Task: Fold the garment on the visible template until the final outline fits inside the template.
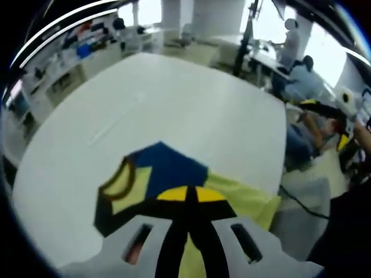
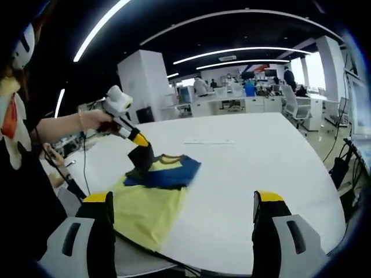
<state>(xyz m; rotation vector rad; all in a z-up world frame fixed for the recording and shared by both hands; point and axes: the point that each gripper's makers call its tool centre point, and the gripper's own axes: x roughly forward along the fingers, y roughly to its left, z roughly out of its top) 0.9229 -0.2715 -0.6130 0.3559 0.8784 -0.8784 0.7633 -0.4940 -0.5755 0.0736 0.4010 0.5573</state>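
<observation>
In the right gripper view the garment [image 2: 152,197] lies on the counter [image 2: 255,168], ahead of the right tool [image 2: 184,223] and toward its left jaw. The near edge of the garment hangs just over the counter's edge. The far part is folded back on itself. The left tool [image 2: 139,152] comes in from the left and meets that folded part. In the left gripper view the garment [image 1: 168,174] sits directly ahead of the left tool [image 1: 192,200], with bare counter [image 1: 191,110] beyond.

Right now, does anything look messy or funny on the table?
Yes. The shirt is only half folded: its blue part is bunched up where the left claw pinches it, and its yellow end droops over the table edge.
</observation>
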